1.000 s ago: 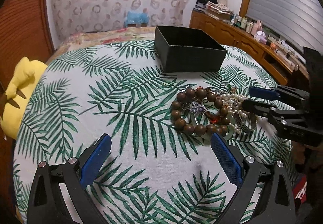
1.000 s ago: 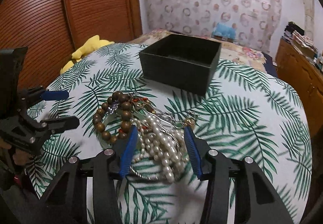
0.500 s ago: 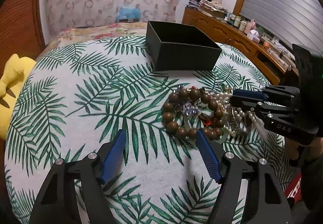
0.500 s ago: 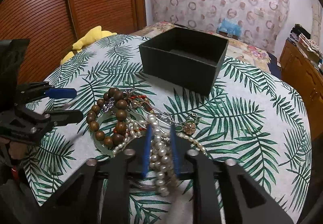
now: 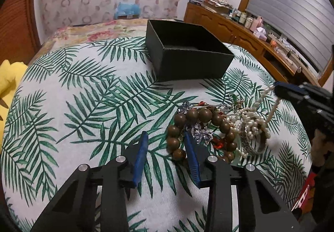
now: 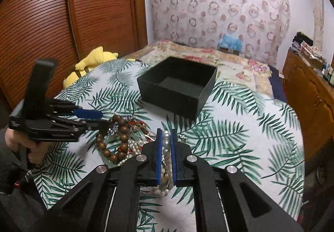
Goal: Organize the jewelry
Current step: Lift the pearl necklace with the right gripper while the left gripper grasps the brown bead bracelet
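The right gripper [image 6: 166, 138] pinches a pearl strand [image 6: 166, 144] above the jewelry pile [image 5: 217, 127]; the left gripper [image 5: 166, 140], spread, straddles the wooden bead bracelet [image 5: 177, 133], near the black box [image 5: 187, 65]

No lettering, number, brand or sign can be read anywhere in either view. The small bottles and boxes [image 5: 253, 22] on the wooden sideboard [image 5: 235, 29], behind the black box [image 5: 187, 52], are too small and blurred to show any label.
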